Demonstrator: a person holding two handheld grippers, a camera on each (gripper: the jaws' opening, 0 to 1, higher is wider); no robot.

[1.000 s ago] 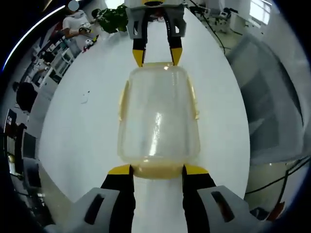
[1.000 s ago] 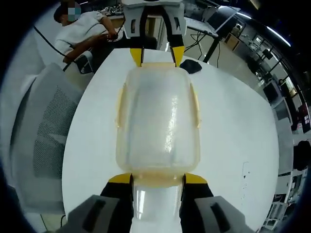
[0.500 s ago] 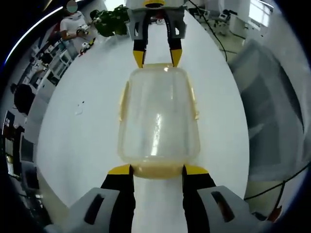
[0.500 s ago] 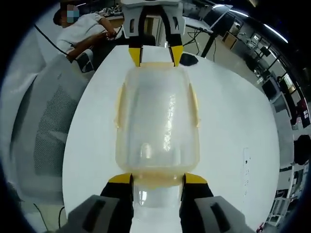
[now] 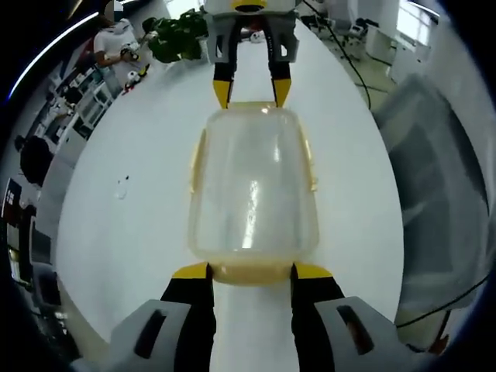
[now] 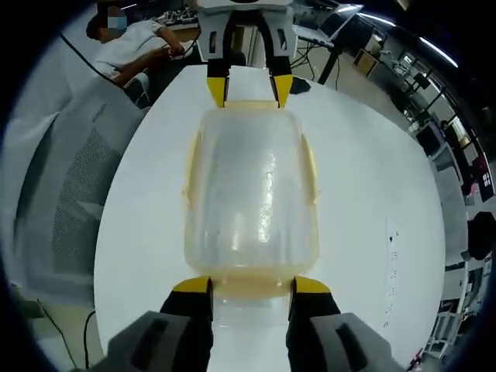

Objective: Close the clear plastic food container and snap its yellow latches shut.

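The clear plastic food container (image 5: 252,186) lies lengthwise between my two grippers, lid on, over a white table (image 5: 132,232). Its yellow side latches (image 5: 197,159) run along both long edges. In the left gripper view my left gripper (image 5: 250,271) is shut on the near yellow end latch, and my right gripper (image 5: 250,91) clamps the far end. The right gripper view mirrors this: my right gripper (image 6: 250,285) grips the near end of the container (image 6: 252,194), with the left gripper (image 6: 249,91) at the far end. Whether the latches are snapped down is unclear.
A grey mesh chair (image 5: 434,178) stands beside the table, also visible as the chair (image 6: 62,194). A person (image 6: 136,50) sits beyond the table's far edge. A green plant (image 5: 174,35) stands at the far end, cables (image 5: 349,54) trail nearby, and a dark object (image 6: 301,84) lies on the table.
Both views have swung slightly over the table, so the background has shifted. The container stays in the same place between both pairs of jaws, and the grips are unchanged.
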